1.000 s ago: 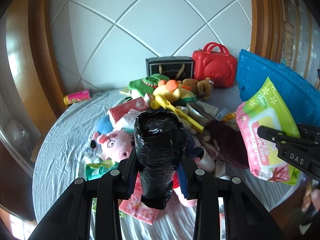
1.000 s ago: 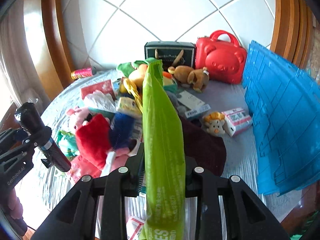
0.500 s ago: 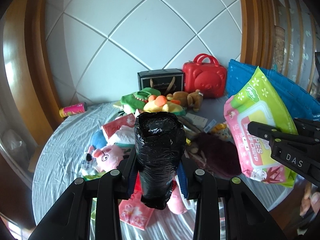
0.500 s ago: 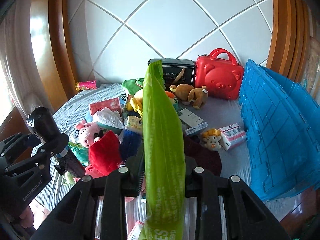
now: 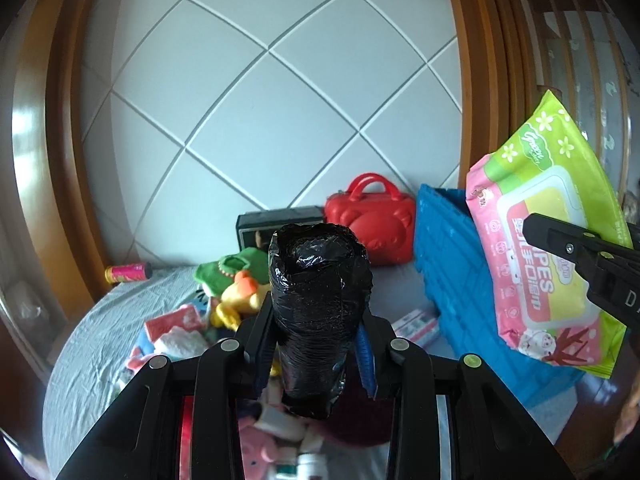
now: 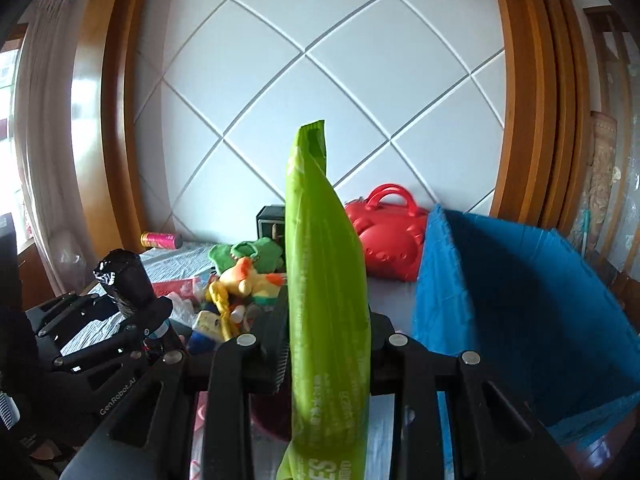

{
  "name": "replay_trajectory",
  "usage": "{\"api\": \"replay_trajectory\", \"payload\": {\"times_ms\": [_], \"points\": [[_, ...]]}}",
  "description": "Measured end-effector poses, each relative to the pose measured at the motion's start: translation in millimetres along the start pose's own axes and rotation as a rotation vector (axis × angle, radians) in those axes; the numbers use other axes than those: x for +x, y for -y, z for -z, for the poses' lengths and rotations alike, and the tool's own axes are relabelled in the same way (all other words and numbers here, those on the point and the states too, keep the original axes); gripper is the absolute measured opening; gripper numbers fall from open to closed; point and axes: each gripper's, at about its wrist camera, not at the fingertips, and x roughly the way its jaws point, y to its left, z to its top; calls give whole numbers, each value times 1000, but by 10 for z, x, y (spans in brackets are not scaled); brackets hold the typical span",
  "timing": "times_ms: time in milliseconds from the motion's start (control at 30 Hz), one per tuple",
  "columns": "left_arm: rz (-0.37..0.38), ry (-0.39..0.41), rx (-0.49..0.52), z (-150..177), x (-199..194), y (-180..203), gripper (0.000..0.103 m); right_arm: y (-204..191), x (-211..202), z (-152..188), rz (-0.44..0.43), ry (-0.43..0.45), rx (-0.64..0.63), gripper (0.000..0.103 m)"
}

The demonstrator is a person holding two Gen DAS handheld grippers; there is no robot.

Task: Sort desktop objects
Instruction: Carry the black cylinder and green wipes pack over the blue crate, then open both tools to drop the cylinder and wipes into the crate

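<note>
My left gripper [image 5: 318, 320] is shut on a black plastic-wrapped roll [image 5: 318, 296] and holds it upright above the table. It also shows in the right wrist view [image 6: 124, 280] at the left. My right gripper [image 6: 326, 332] is shut on a green and pink wet-wipes pack [image 6: 326, 280], held edge-on and high. The pack shows at the right of the left wrist view [image 5: 548, 248]. A blue crate [image 6: 520, 292] stands at the right. A pile of toys and packets [image 5: 224, 300] lies on the grey cloth table [image 5: 92, 344].
A red bear case [image 5: 370, 232] and a black box [image 5: 264, 224] stand at the back by the tiled wall. A pink can [image 5: 126, 273] lies at the back left. Wooden frames flank both sides.
Both grippers have risen and tilted up with their loads. The table now sits lower in both views, and the blue crate's inside shows in the right wrist view.
</note>
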Motion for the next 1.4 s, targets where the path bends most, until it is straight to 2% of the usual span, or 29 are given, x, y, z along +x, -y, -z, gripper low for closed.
{"api": "replay_trajectory", "payload": {"times_ms": [133, 333, 433, 567, 733, 867, 1133, 1200, 1233, 1300, 1333, 1367, 1400], "points": [[-6, 42, 5, -429, -66, 810, 34, 802, -204, -95, 40, 28, 18, 28], [35, 102, 56, -981, -124, 1927, 34, 2007, -486, -212, 112, 57, 53, 28], [80, 110, 80, -1128, -121, 2392, 34, 2597, -624, -263, 148, 69, 71, 28], [145, 64, 112, -1086, -19, 2869, 34, 3060, -700, -163, 190, 43, 97, 28], [193, -91, 135, -769, 290, 3174, 34, 3428, -530, 185, 212, -41, 125, 28], [189, -163, 154, -529, 488, 3298, 34, 3583, -383, 446, 213, -107, 137, 28], [182, -200, 152, -394, 598, 3296, 36, 3667, -158, 628, 205, -168, 132, 28], [174, -194, 147, -390, 595, 3263, 51, 3671, -145, 647, 209, -170, 139, 28], [167, -184, 145, -386, 577, 3246, 65, 3669, -147, 651, 211, -168, 143, 30], [154, -156, 143, -377, 523, 3211, 78, 3668, -198, 634, 220, -148, 150, 34], [151, -146, 145, -372, 506, 3191, 79, 3669, -228, 627, 224, -138, 154, 46], [148, -141, 146, -370, 486, 3170, 80, 3680, -263, 618, 233, -129, 158, 71], [148, -138, 143, -377, 463, 3147, 80, 3676, -291, 612, 244, -124, 159, 83]]}}
